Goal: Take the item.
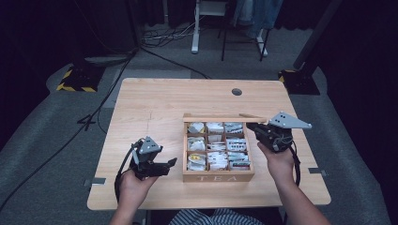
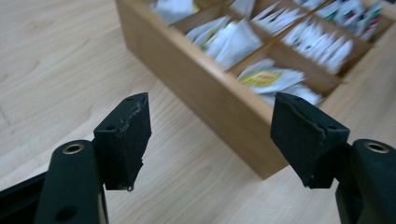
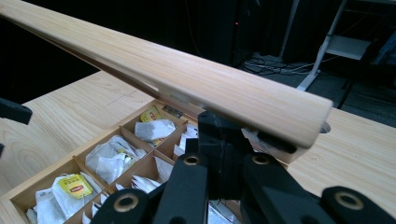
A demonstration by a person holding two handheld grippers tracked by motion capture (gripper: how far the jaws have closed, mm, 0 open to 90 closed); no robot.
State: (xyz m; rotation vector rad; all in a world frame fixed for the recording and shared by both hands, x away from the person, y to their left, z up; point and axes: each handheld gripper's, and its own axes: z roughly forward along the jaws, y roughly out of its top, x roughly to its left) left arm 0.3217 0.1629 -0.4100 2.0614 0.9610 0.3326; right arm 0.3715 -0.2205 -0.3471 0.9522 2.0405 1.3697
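Observation:
A wooden tea box point(image 1: 218, 178) marked TEA stands on the table, its compartments full of tea bags point(image 1: 216, 150). Its lid point(image 1: 220, 118) stands raised at the back. My right gripper point(image 1: 251, 127) is at the lid's right end. In the right gripper view its jaws point(image 3: 219, 133) are shut together, with their tips up against the underside of the lid point(image 3: 187, 79), above the tea bags point(image 3: 112, 156). My left gripper point(image 1: 170, 165) hovers open just left of the box. Between its spread jaws point(image 2: 210, 135) lie only bare table and the box's corner point(image 2: 210, 93).
The light wooden table point(image 1: 150, 108) has a round cable hole point(image 1: 236, 92) near its back edge. Cables and stand bases with yellow-black tape point(image 1: 75, 84) lie on the grey floor behind. A white desk leg point(image 1: 195, 28) stands farther back.

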